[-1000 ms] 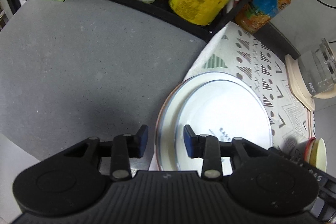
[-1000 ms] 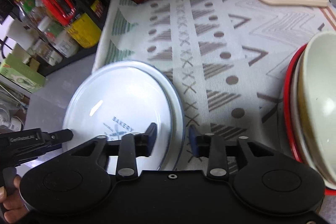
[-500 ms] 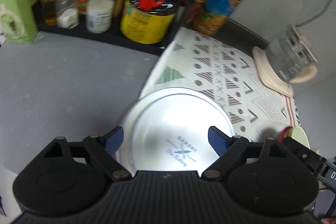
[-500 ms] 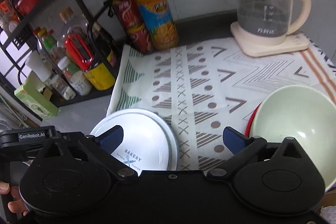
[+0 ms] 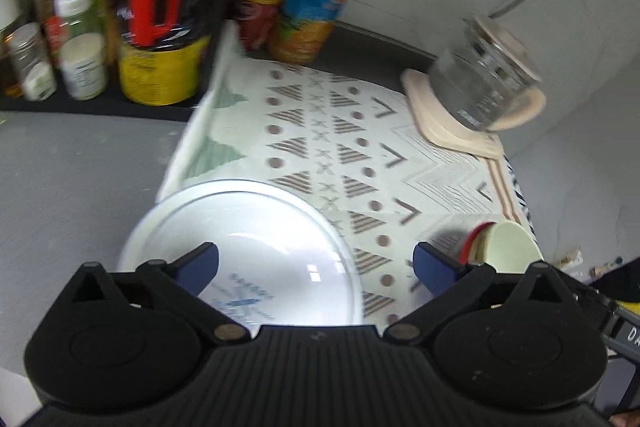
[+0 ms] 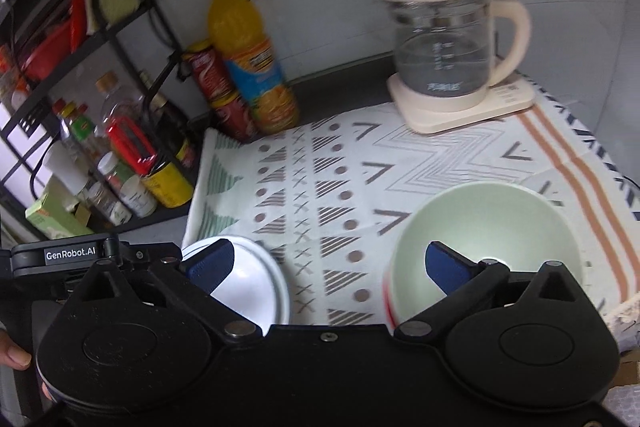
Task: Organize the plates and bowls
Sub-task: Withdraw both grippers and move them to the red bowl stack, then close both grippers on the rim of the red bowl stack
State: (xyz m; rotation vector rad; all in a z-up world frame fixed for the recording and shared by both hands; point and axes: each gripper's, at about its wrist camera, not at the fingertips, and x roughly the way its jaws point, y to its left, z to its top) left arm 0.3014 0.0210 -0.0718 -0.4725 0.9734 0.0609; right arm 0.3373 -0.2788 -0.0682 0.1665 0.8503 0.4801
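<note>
Backing off w/ both grippers empty: left gripper [image 5: 316, 267] jaws just spread wide, right gripper [image 6: 328, 263] fully apart. Plates [image 5: 248, 227] stacked near-left on mat [image 6: 400, 163]; bowls [image 6: 488, 223] nested near-right. Retreat is best kept high, clear of rims.

"GenRobot.AI" white label on the black left tongs [image 6: 76, 254], blue print on white plate [image 5: 240, 247] blurred, unreadable
</note>
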